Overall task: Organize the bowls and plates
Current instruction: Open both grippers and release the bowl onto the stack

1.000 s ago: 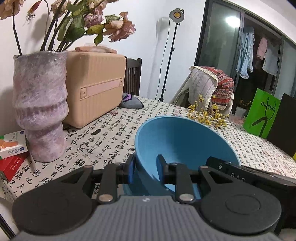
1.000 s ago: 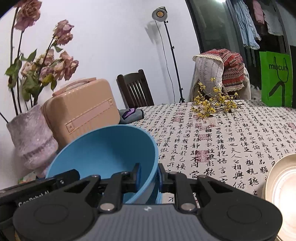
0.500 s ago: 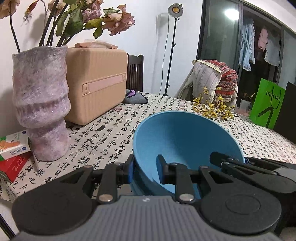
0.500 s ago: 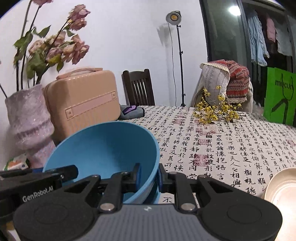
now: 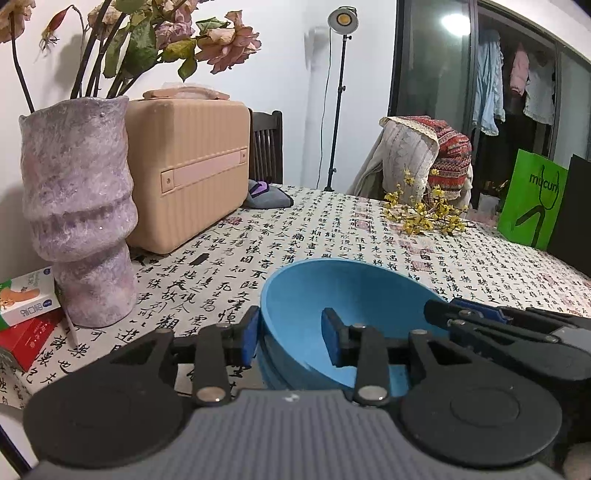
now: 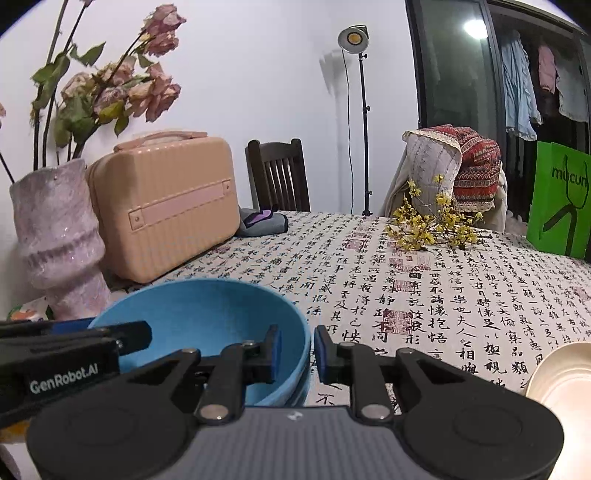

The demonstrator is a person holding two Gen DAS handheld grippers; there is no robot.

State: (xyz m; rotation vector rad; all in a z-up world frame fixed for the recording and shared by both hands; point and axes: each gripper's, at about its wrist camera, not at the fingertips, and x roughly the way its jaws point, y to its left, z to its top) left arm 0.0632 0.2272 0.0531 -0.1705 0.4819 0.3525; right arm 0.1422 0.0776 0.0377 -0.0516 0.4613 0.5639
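Bowls were the matter in hand: a round, matte blue bowl (image 5: 351, 291) sat low over the calligraphy-printed tablecloth (image 5: 332, 236), near its front edge, apparently nested on a second blue piece whose rim showed just beneath it, though the fit could not be confirmed. The left gripper (image 5: 290, 341) straddled the bowl's left wall, one blue pad outside and one inside, jaws spread with a clear gap on the inner side. The right gripper (image 6: 297, 354) straddled the right wall likewise, jaws parted and barely off the rim. Judged from this, the bowl was being set down and let go; doing it well would mean widening both pairs of jaws evenly and lifting straight up, so neither pad dragged the rim and tipped the bowl. The blue bowl held nothing. A cream-coloured round dish (image 6: 561, 376) lay at the tablecloth's front right corner, also empty as far as its glare allowed. A mottled purple ceramic vase (image 5: 77, 206) at the left edge held dried pink flowers (image 5: 207, 33); the closed peach hard-shell case (image 5: 188, 170) stood beside it.
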